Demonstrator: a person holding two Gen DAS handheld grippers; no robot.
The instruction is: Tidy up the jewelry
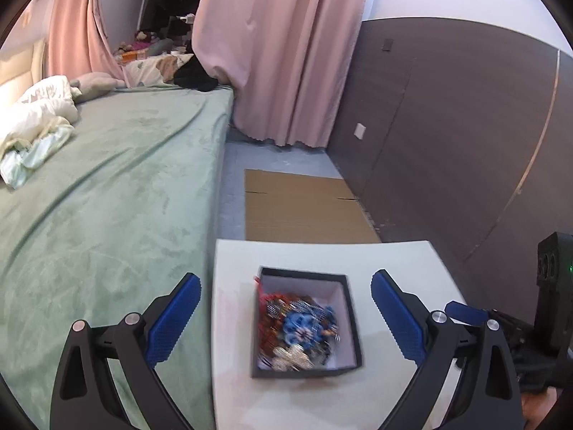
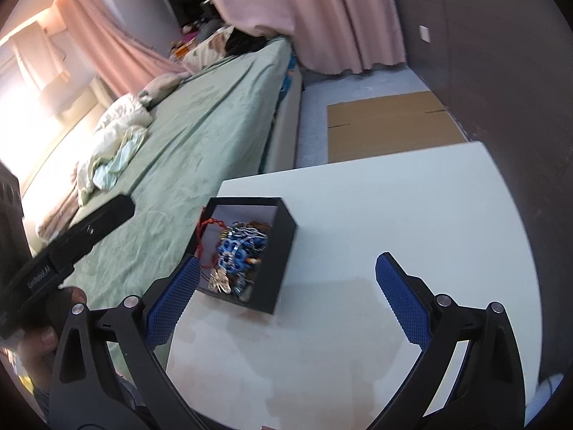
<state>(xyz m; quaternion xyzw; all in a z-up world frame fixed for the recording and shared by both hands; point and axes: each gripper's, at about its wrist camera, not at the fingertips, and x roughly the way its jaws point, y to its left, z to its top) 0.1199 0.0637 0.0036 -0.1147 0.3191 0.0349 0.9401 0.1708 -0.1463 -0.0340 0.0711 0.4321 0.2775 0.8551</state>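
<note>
A tangle of jewelry (image 1: 299,329), blue, red and gold pieces heaped together, fills a black open box (image 1: 352,317) that sits on the white table (image 1: 394,261) near its edge beside the bed (image 1: 125,179). The left gripper (image 1: 284,317) hangs over the box with its blue pads spread wide on either side, grasping nothing. The right gripper (image 2: 288,299) is likewise released above the bare tabletop just right of the box, with a flattened cardboard sheet (image 2: 390,125) on the floor beyond.
</note>
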